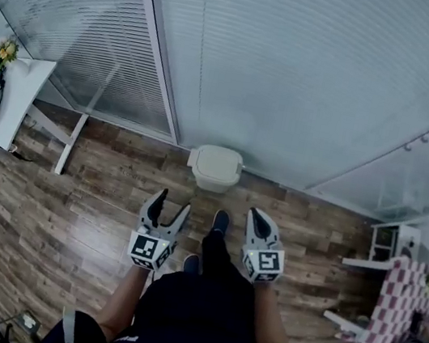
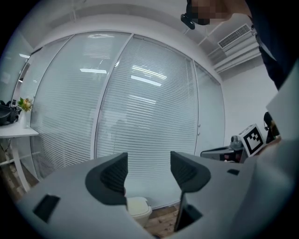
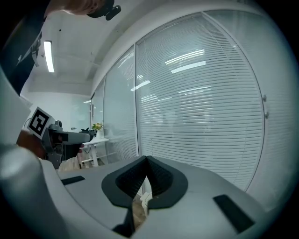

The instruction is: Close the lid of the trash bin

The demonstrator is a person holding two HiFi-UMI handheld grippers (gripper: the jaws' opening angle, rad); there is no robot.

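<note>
A small cream trash bin (image 1: 215,167) stands on the wooden floor against the glass wall, its lid lying flat on top. Both grippers hang short of it, at about waist height in front of the person. My left gripper (image 1: 168,208) is open with nothing between its jaws; in its own view the left gripper (image 2: 148,172) frames the bin (image 2: 139,208) low between the jaws. My right gripper (image 1: 264,226) is shut on nothing; in its own view the right gripper (image 3: 146,173) shows its jaws meeting, with a sliver of the bin (image 3: 145,201) below them.
Glass walls with white blinds (image 1: 299,66) rise behind the bin. A white desk (image 1: 14,103) with flowers stands at the left, and a checked chair (image 1: 397,301) with shelves at the right. The person's feet (image 1: 220,222) stand on the floor (image 1: 68,207) just before the bin.
</note>
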